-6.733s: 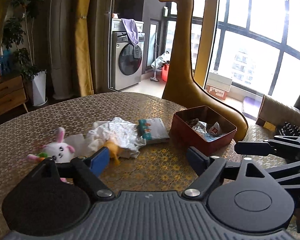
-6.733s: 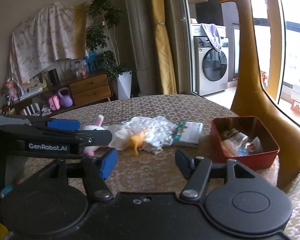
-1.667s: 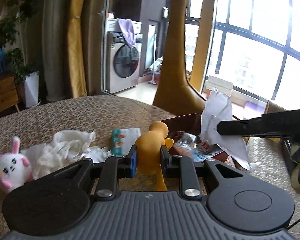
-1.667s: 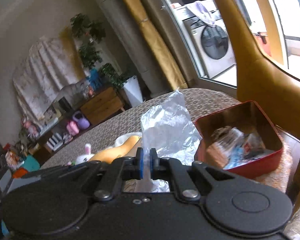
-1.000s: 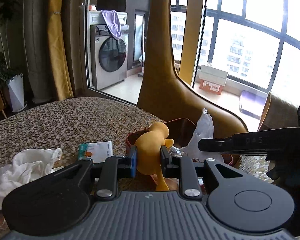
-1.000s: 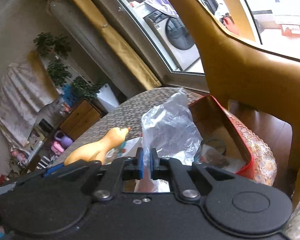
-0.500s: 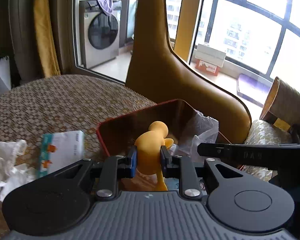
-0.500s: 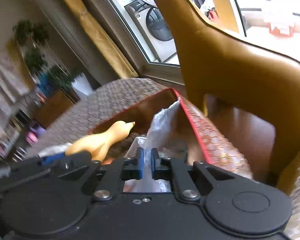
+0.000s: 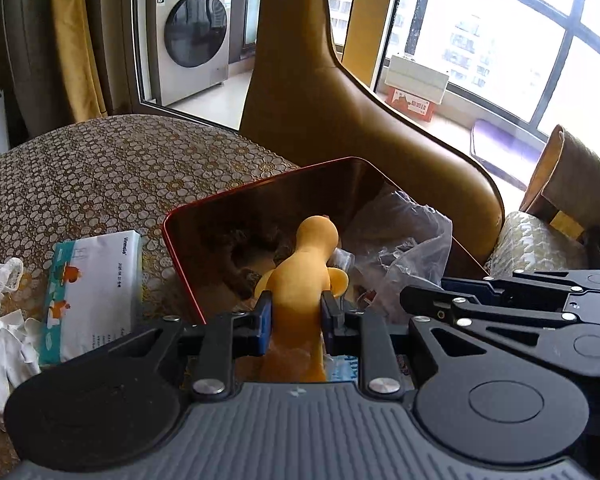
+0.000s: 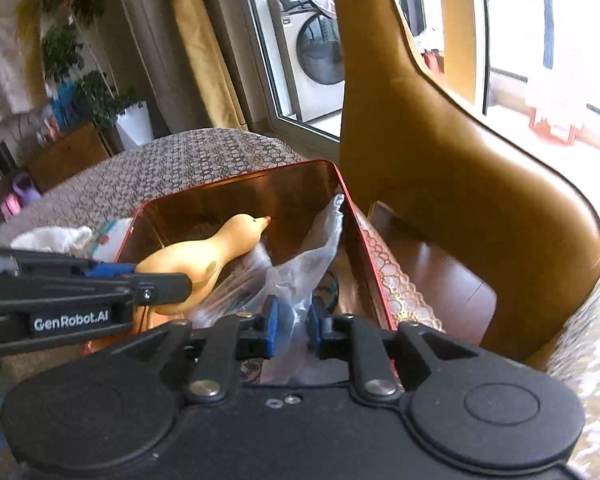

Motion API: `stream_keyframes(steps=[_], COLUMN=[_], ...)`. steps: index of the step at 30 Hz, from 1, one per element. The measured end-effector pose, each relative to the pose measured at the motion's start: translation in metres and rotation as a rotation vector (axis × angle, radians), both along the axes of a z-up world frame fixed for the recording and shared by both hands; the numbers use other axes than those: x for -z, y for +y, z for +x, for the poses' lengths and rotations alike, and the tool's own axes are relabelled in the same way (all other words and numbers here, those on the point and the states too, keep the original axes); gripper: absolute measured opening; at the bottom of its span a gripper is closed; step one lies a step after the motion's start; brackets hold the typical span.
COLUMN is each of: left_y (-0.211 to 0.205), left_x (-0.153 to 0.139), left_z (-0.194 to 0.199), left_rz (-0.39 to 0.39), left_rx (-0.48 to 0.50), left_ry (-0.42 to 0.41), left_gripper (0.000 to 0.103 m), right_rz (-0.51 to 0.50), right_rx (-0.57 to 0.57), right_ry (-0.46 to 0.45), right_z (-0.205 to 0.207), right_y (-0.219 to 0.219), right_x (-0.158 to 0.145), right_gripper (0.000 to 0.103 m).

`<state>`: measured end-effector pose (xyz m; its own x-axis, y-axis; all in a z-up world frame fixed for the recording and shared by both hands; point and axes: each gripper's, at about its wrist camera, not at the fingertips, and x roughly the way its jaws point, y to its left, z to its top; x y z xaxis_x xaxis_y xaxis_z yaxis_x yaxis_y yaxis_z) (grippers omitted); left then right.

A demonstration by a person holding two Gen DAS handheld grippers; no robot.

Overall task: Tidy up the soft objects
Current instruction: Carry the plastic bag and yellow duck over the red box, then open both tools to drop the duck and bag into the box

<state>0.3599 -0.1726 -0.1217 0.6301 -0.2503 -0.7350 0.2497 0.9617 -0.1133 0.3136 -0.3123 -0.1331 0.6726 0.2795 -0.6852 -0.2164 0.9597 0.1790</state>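
Left gripper [image 9: 296,314] clamps the yellow duck toy [image 9: 300,280] over the red tin [image 9: 228,200] (wrappers inside). Right gripper [image 10: 294,326], jaws slightly parted, has the clear plastic bag [image 10: 300,268] between its pads inside the tin.

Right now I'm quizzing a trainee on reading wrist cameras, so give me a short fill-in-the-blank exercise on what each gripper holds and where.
1. The left gripper is shut on a soft yellow rubber ____.
2. The right gripper has its jaws parted around a crumpled clear plastic ____.
3. Both items hang over the open ____ metal tin.
4. The white and teal tissue pack lies on the table to the ____ of that tin in the left wrist view.

Missing words: duck; bag; red; left
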Motion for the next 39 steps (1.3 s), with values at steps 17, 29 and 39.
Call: stream_keyframes(steps=[17,29,39], left_y=[0.014,0.054,0.101], left_x=[-0.029,-0.069,-0.096], left_z=[-0.031,-0.087,-0.142], left_rz=[-0.034,-0.032,-0.030], left_rx=[0.014,0.015,-0.004], left_ry=[-0.078,-0.154,-0.198], left_gripper=[0.061,0.061,0.062], right_rz=[-0.060,-0.051,-0.010], right_rx=[0.011,0.004,-0.077], right_ry=[-0.043,-0.103,-0.136], right_z=[-0.023,-0.075,-0.119], right_y=[0.003,0.011,0.054], right_x=[-0.020,-0.058,-0.092], right_gripper=[0.046,0.058,0.065])
